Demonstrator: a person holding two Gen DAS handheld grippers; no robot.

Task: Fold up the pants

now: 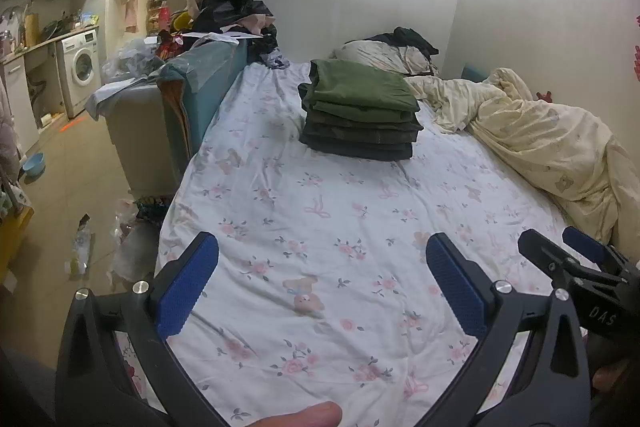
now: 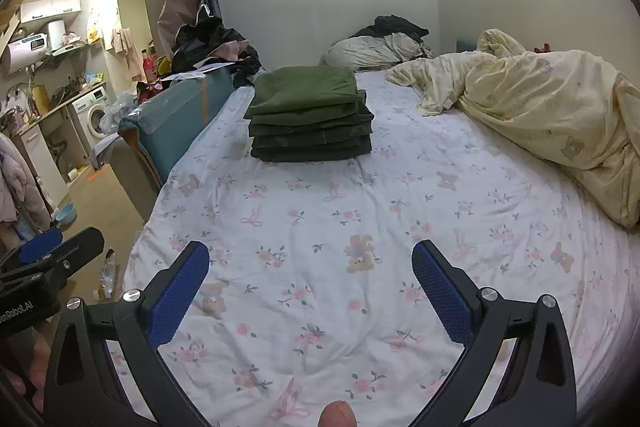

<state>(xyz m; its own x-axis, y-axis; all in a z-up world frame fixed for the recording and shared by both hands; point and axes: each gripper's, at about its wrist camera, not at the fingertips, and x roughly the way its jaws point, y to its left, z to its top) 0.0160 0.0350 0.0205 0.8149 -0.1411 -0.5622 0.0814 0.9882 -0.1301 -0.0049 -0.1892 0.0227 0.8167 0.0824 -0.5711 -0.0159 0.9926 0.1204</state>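
A bed with a white floral sheet (image 1: 320, 227) fills the room in front of me, and on it, toward the far side, sits a neat stack of folded pants (image 1: 360, 111). The top pair is olive green; the ones beneath look darker green to near black. Their edges line up fairly squarely, and the pile stands upright without leaning.

The left gripper (image 1: 322, 279) hangs over the near part of the sheet with its two blue-padded fingers spread wide and nothing between them. The right gripper (image 2: 310, 283) is the same: released, empty, over bare sheet. The two tools are side by side, each just visible at the edge of the other's view. Both are well apart from the stack. A fingertip of the person holding them shows at the bottom of each view.

No unfolded pants lie on the open sheet. A crumpled cream duvet (image 1: 540, 139) is pushed to the right side, and a pillow with dark clothing (image 1: 404, 45) heaped on it sits by the far wall; whether that heap includes more pants, I cannot tell.

My judgement: the folding looks finished, or is paused between garments. If any remain, the next pair has not yet been brought to the bed.
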